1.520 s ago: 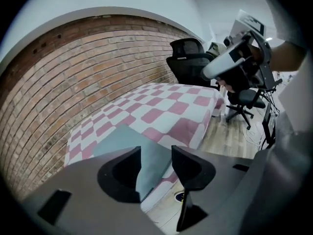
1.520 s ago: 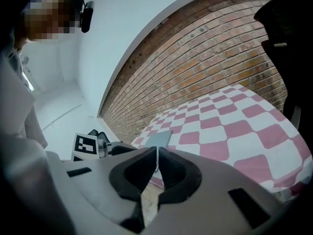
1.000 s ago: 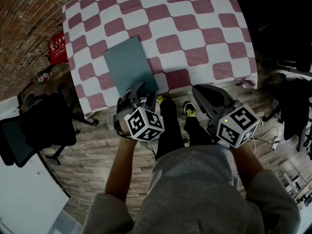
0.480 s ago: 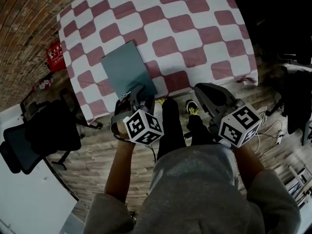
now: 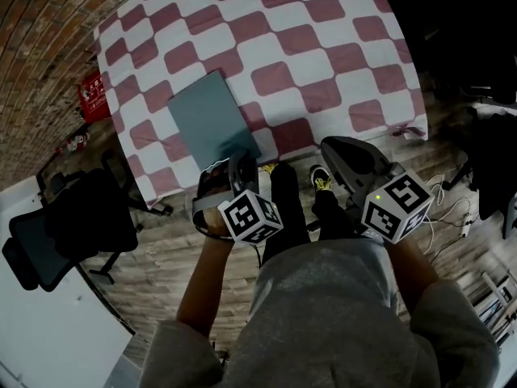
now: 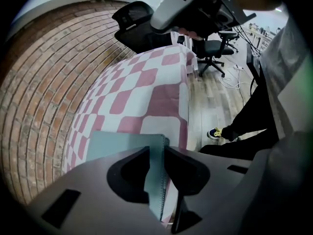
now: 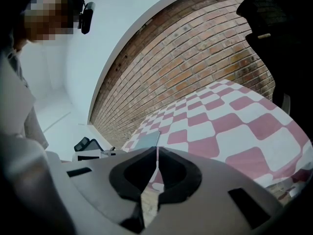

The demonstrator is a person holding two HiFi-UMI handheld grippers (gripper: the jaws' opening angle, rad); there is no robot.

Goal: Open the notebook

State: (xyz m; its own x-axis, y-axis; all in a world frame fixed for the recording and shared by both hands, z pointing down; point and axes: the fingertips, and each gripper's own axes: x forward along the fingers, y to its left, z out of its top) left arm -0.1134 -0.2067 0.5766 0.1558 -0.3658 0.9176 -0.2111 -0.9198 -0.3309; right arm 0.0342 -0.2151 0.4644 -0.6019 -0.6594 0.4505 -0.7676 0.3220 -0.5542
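A grey-teal notebook (image 5: pixel 212 118) lies closed near the front left edge of the checkered table (image 5: pixel 323 55). My left gripper (image 5: pixel 235 161) points steeply down at its near right corner. In the left gripper view the notebook (image 6: pixel 117 145) runs its perforated edge into the narrow gap of the left gripper (image 6: pixel 156 153). The jaws are closing round that edge, and a slit still shows on each side of it. My right gripper (image 5: pixel 329 145) hovers off the table's front edge, to the right of the notebook, and holds nothing. In its own view the right gripper (image 7: pixel 157 152) is shut, with the notebook (image 7: pixel 148 140) far off.
A red-and-white checkered cloth covers the table and hangs over its front edge. A black office chair (image 5: pixel 73 217) stands on the wooden floor at the left. A red sign (image 5: pixel 94 97) leans by the brick wall. The person's shoes (image 5: pixel 319 180) are under the front edge, and cables (image 5: pixel 440 217) lie at the right.
My left gripper has rolled at the notebook's near corner and its jaws have narrowed round the edge. The right gripper has hardly moved.
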